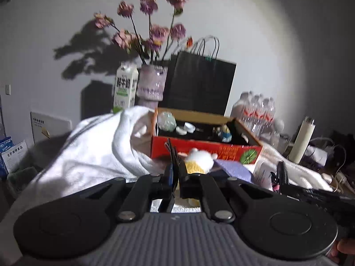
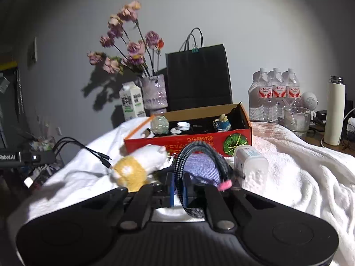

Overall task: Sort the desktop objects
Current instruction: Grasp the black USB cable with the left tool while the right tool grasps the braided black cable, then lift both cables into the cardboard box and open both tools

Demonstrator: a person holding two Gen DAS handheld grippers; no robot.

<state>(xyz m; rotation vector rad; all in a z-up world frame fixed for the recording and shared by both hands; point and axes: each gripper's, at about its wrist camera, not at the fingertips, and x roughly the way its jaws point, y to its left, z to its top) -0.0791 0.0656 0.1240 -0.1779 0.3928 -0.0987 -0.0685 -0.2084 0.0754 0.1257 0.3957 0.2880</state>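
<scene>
In the left wrist view my left gripper [image 1: 175,174] is shut on a thin black multi-plug cable [image 1: 170,153] that sticks up between its pads. The cable's plug ends [image 2: 104,157] dangle over the white towel in the right wrist view. My right gripper [image 2: 178,182] is shut on a looped grey braided cable [image 2: 195,149] bound with a pink tie [image 2: 225,185]. Just ahead lie a white and yellow plush toy [image 2: 137,166], a purple pouch [image 2: 202,167] and a clear container of white beads [image 2: 253,164]. Behind them stands an open red cardboard box [image 2: 188,141] holding several small items.
A white towel [image 2: 299,173] covers the desk. Behind the box stand a black paper bag [image 2: 198,77], a vase of flowers [image 2: 154,93] and a milk carton [image 2: 132,103]. At the right are water bottles [image 2: 275,93], a glass cup [image 2: 296,118] and a white flask [image 2: 335,113].
</scene>
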